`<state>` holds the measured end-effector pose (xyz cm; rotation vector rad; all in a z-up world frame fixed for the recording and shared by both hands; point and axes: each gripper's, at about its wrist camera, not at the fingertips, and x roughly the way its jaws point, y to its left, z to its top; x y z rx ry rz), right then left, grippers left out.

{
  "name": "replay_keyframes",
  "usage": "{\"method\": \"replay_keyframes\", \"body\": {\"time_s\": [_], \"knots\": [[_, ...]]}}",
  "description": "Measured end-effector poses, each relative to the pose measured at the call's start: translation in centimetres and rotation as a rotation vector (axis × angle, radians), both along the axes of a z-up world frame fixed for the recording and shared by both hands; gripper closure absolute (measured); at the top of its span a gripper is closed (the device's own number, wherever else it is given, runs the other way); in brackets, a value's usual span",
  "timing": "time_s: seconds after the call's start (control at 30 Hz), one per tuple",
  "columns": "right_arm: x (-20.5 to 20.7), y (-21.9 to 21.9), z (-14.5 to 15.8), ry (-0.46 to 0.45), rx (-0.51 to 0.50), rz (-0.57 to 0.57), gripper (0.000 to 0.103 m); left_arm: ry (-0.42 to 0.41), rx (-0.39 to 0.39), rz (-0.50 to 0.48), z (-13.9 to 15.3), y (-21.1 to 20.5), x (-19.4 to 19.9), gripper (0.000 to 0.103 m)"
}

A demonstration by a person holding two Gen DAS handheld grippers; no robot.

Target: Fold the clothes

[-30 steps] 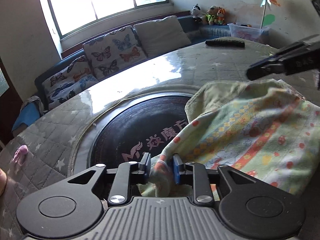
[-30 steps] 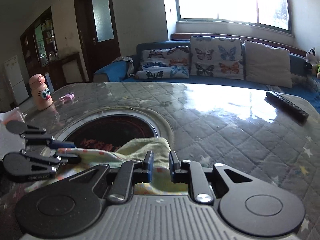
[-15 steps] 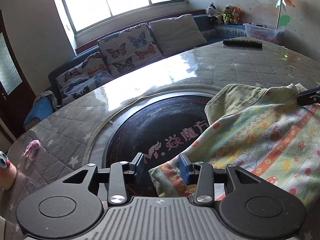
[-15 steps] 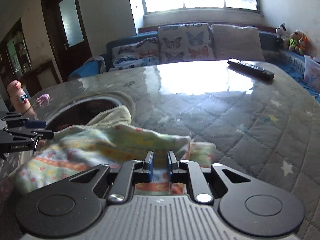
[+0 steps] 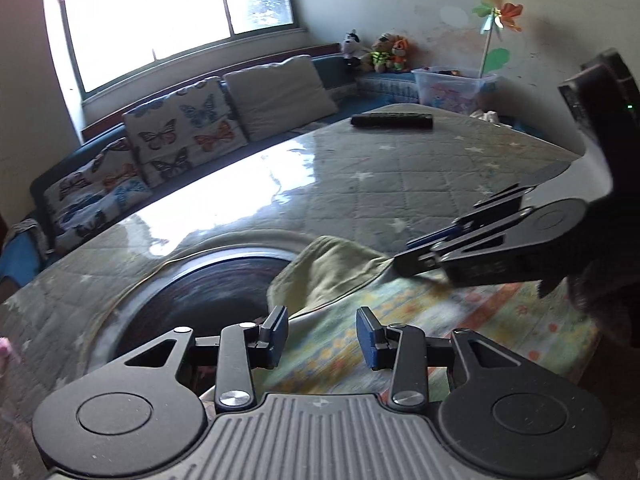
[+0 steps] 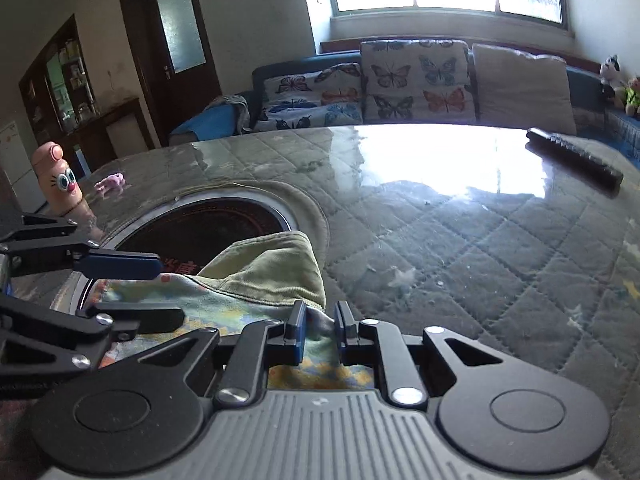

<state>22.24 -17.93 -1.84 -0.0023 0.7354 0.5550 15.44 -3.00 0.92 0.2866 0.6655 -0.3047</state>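
Two grippers over one small printed garment (image 5: 420,320) on a quilted, star-patterned tabletop (image 5: 400,168) under a glossy clear cover. Garment sits lower centre to lower right in the left wrist view, its plain green lining (image 5: 332,268) flipped up at the far edge, partly overlapping the round dark inset (image 5: 200,292) in the table. Left gripper (image 5: 322,334): jaws spread apart, blue pads clear of the cloth on both sides, nothing pinched; garment lies below and beyond the gap. Right gripper (image 6: 320,330): jaws nearly together, clamped on a bunched bit of the garment's near edge (image 6: 318,330), fabric visible between the pads. In the left view the right gripper (image 5: 416,254) enters from the right edge, tips at the green lining's corner; that part is motion-blurred so exact contact is hard to confirm. In the right view the left gripper (image 6: 132,292) comes in from the left edge, one finger above the cloth, one lower.

Background: black remote control (image 5: 392,121) on the far side of the table, butterfly cushions (image 5: 184,132) on a sofa under the window, pinwheel (image 5: 498,12) upper right, pink cartoon-face bottle (image 6: 58,178) at left, small pink item (image 6: 112,182) beside it.
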Motion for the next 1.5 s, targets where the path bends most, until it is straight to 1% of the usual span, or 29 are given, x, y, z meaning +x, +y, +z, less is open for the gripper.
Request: {"method": "replay_keyframes", "body": {"time_s": [0.07,0.17,0.27,0.43,0.5,0.6,0.8,0.97,1.0,1.07,1.17,1.23,1.33,1.43,1.5], "knots": [[-0.1,-0.5,0.0,0.003,0.015,-0.017,0.088,0.015,0.001,-0.002,-0.5,-0.6,0.9,0.062],[-1.0,-0.6,0.6,-0.03,-0.002,-0.013,0.087,0.035,0.001,-0.008,-1.1,-1.0,2.0,0.062],[-2.3,-0.2,1.2,-0.055,-0.022,0.042,0.087,0.062,-0.016,-0.012,-1.5,-0.6,2.8,0.063],[-5.0,1.4,1.6,-0.092,-0.078,0.162,0.087,0.08,-0.023,-0.007,-1.7,-0.1,3.4,0.063],[-5.7,1.8,1.5,-0.093,-0.086,0.19,0.087,0.08,-0.019,-0.007,-1.7,-0.2,3.4,0.063],[-7.9,3.2,1.3,-0.127,-0.138,0.265,0.088,0.078,-0.013,-0.006,-1.8,-0.2,3.4,0.063],[-12.0,3.9,1.0,-0.154,-0.173,0.355,0.087,0.069,-0.006,0.005,-1.8,-0.4,3.1,0.063],[-15.2,3.9,0.6,-0.14,-0.149,0.379,0.087,0.045,-0.001,0.021,-1.3,-0.1,2.1,0.063],[-15.4,3.8,0.7,-0.139,-0.143,0.379,0.087,0.036,-0.001,0.021,-1.0,0.0,1.6,0.063],[-15.8,3.1,1.2,-0.123,-0.103,0.373,0.081,0.014,0.0,0.017,-0.4,0.3,0.4,0.063],[-16.1,2.3,1.7,-0.131,-0.069,0.327,0.081,-0.022,0.004,0.005,0.5,0.7,-2.1,0.062],[-16.1,1.4,1.9,-0.135,-0.032,0.27,0.081,-0.038,0.0,0.003,0.6,1.1,-3.9,0.062],[-15.6,0.3,1.5,-0.118,0.001,0.164,0.08,-0.045,-0.013,0.012,0.4,1.5,-6.4,0.062],[-15.4,-0.8,0.9,-0.104,0.008,0.104,0.08,-0.048,-0.01,0.027,-0.3,2.0,-8.5,0.062],[-15.3,-2.3,0.7,-0.092,0.01,0.045,0.08,-0.039,-0.018,0.044,-0.7,2.6,-9.6,0.062]]}}
